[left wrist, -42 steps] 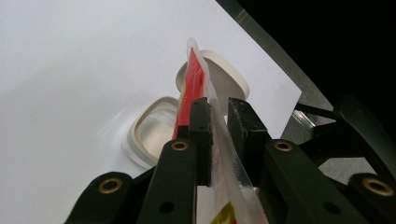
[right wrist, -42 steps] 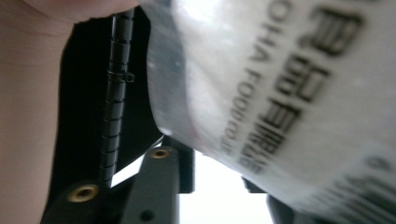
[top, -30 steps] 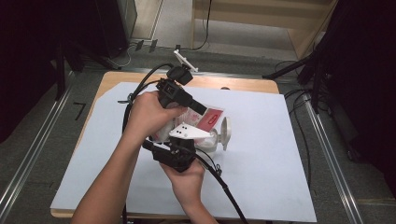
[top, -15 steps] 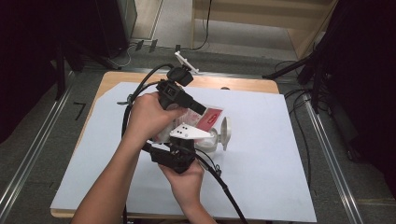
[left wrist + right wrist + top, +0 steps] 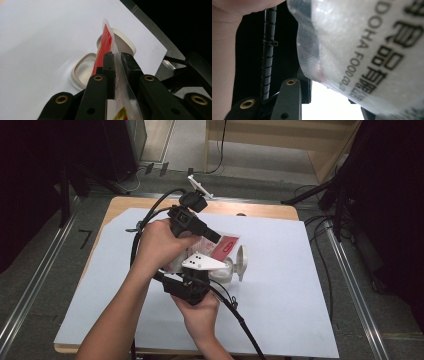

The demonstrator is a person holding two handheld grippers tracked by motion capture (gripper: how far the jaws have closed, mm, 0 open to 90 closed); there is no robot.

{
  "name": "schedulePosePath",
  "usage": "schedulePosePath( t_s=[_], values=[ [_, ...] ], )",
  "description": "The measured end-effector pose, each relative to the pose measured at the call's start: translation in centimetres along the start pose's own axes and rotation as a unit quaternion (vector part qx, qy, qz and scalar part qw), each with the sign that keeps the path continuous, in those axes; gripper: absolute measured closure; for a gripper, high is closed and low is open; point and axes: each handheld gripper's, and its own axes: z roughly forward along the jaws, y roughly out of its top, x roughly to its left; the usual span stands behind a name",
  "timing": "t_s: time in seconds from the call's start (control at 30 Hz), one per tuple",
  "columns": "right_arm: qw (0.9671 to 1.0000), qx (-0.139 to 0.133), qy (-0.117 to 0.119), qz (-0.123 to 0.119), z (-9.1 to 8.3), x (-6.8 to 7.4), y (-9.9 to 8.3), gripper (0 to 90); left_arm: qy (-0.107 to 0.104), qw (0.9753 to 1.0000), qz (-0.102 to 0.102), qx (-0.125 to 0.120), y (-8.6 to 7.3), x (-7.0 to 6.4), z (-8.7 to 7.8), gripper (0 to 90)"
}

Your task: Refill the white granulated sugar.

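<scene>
Left tongs [image 5: 117,58] clamped on the red sachet [image 5: 106,40], held above the open cup [image 5: 123,43] mid-worktop; lid [image 5: 83,71] off beside it. Right tongs [image 5: 324,87]: closure cannot tell. Pouring seemingly not yet done.

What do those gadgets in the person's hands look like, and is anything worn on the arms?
Each hand holds a black two-jaw gripper. The left gripper has flat black jaws on arms with brass-coloured rivets. The right gripper carries a pale grey three-cornered plate with small dark dots on top. A thick black cable trails from it, and more black cable loops from the left one. The forearms are bare: no sleeves, no gloves.
</scene>
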Motion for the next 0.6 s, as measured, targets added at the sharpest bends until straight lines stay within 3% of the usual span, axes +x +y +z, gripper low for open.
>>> schedulePosePath(
  t_s=[0.6],
  values=[
    [0.9999,-0.003,0.002,-0.010,-0.09,0.01,-0.20,64.0,0.003,1.0000,0.003,-0.002,-0.15,-0.24,0.05,82.3]
  ],
)
